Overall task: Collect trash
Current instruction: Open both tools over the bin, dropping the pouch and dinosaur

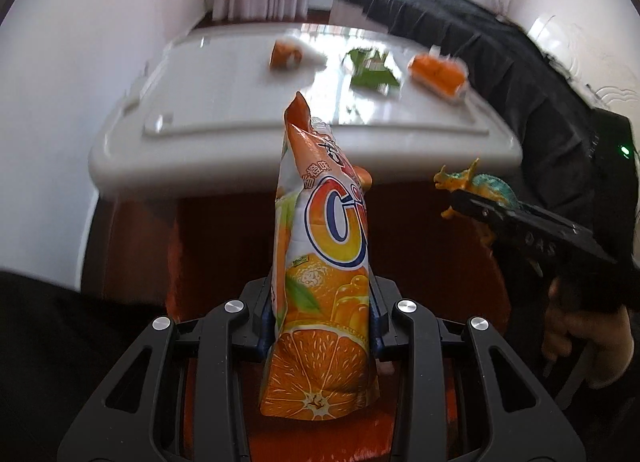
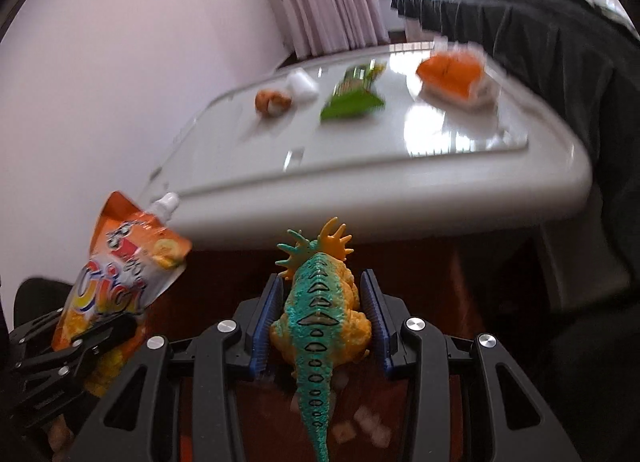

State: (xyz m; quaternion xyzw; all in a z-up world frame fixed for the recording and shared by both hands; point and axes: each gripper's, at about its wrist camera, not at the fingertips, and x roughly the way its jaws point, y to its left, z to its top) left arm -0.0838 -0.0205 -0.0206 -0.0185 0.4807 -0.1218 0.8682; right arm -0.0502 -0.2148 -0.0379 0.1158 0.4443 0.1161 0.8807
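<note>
Orange pouch (image 1: 320, 270) upright, clamped in left gripper (image 1: 322, 310); toy dinosaur (image 2: 320, 318) clamped in right gripper (image 2: 320, 314).

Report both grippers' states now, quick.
Left gripper: shut on the orange juice pouch.
Right gripper: shut on the toy dinosaur.

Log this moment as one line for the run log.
left gripper: shut on orange juice pouch | right gripper: shut on toy dinosaur | white table: green wrapper, orange packets remain
</note>
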